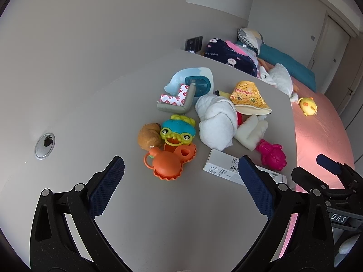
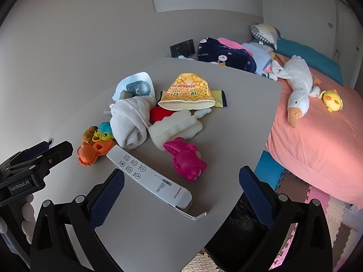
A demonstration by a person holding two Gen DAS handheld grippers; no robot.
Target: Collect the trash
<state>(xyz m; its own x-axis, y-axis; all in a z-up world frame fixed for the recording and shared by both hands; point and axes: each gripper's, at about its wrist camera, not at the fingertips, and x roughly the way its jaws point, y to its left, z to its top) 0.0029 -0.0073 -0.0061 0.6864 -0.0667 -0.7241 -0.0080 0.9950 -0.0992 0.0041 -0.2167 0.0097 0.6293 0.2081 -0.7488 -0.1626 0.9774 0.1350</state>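
A pile lies on the grey table (image 1: pixel 158 215) (image 2: pixel 147 238). It holds a long white carton (image 1: pixel 226 170) (image 2: pixel 149 176), a yellow soybean-milk bag (image 1: pixel 249 97) (image 2: pixel 188 93), a yellow wrapper (image 2: pixel 219 98), a grey corner guard with red-printed tape (image 1: pixel 174 100) and a blue-and-white blister pack (image 1: pixel 192 81) (image 2: pixel 136 86). My left gripper (image 1: pixel 181 176) hovers open in front of the orange toy (image 1: pixel 168 163) (image 2: pixel 93 151). Open too, my right gripper (image 2: pixel 181 188) hangs over the carton's near end; its fingers (image 1: pixel 329 165) show at the right of the left wrist view.
Toys and cloth mix into the pile: a white towel (image 1: pixel 215 122) (image 2: pixel 131 122), a pink toy (image 1: pixel 272 156) (image 2: pixel 186 158), a frog toy (image 1: pixel 178 131), white foam (image 2: pixel 174 129). A pink-sheeted bed (image 2: pixel 317 136) with a goose plush (image 2: pixel 297 90) stands right. A black bag (image 2: pixel 236 233) sits below the table edge.
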